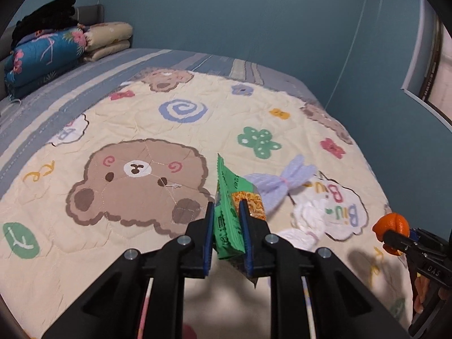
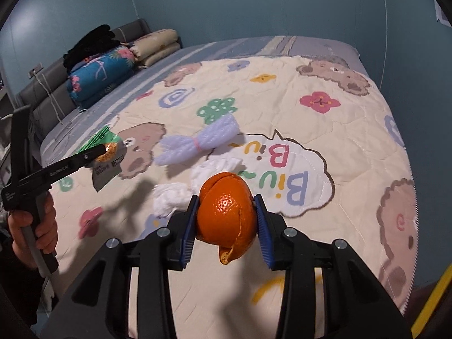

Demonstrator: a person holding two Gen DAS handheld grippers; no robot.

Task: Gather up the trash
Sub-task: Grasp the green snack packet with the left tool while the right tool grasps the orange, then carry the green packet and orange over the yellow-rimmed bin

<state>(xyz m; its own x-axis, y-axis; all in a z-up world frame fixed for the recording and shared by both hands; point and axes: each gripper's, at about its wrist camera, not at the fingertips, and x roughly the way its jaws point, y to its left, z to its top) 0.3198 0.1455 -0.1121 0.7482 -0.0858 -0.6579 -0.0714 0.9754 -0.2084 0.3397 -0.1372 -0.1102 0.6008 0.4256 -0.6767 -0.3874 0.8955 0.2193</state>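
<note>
My left gripper point(image 1: 226, 212) is shut on a green snack wrapper point(image 1: 227, 197), held above the cartoon bear quilt point(image 1: 141, 113). The same wrapper point(image 2: 107, 152) shows in the right wrist view at the left, pinched by the left gripper point(image 2: 103, 149) in a person's hand point(image 2: 36, 226). My right gripper point(image 2: 226, 206) is shut on an orange peel point(image 2: 226, 214), also lifted off the bed; the peel point(image 1: 391, 226) appears at the right edge of the left view. A pale purple foam net point(image 2: 197, 141) and crumpled white tissues point(image 2: 175, 195) lie on the quilt between the two grippers.
Folded blankets point(image 1: 50, 53) with a black garment on top are stacked at the bed's far left by a grey headboard point(image 2: 48, 84). Blue walls point(image 1: 254, 14) enclose the bed's far side and right side. A charging cable hangs by the headboard.
</note>
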